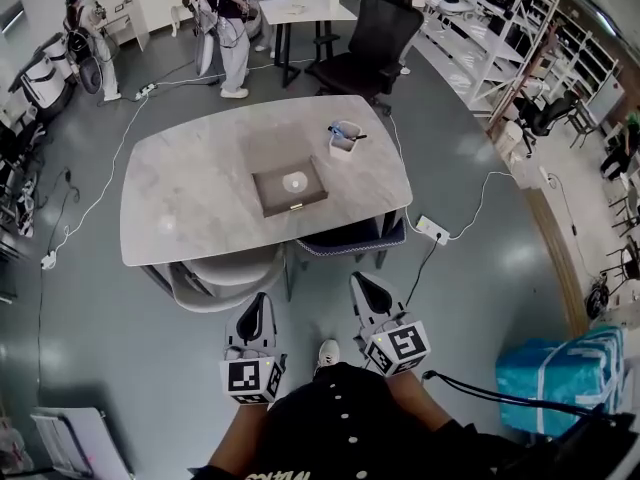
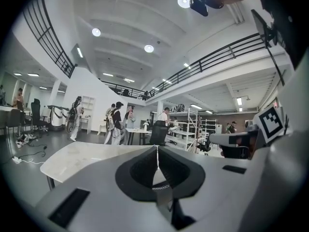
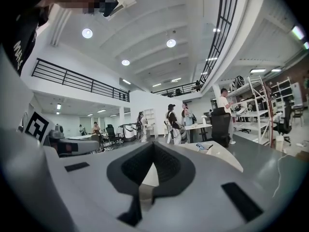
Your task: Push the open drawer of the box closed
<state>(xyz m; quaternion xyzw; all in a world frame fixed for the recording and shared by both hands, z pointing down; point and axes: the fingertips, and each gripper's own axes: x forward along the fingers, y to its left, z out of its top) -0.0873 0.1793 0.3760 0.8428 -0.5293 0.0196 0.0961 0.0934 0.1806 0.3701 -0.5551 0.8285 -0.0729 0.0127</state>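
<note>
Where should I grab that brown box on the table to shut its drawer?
Go for the near edge of the brown box, where the little gold handle sits. That edge faces the person's side of the table, so come in low from there and press straight away from the person. The box lies flat, so a level push should work. The drawer itself is too small to see clearly.
</note>
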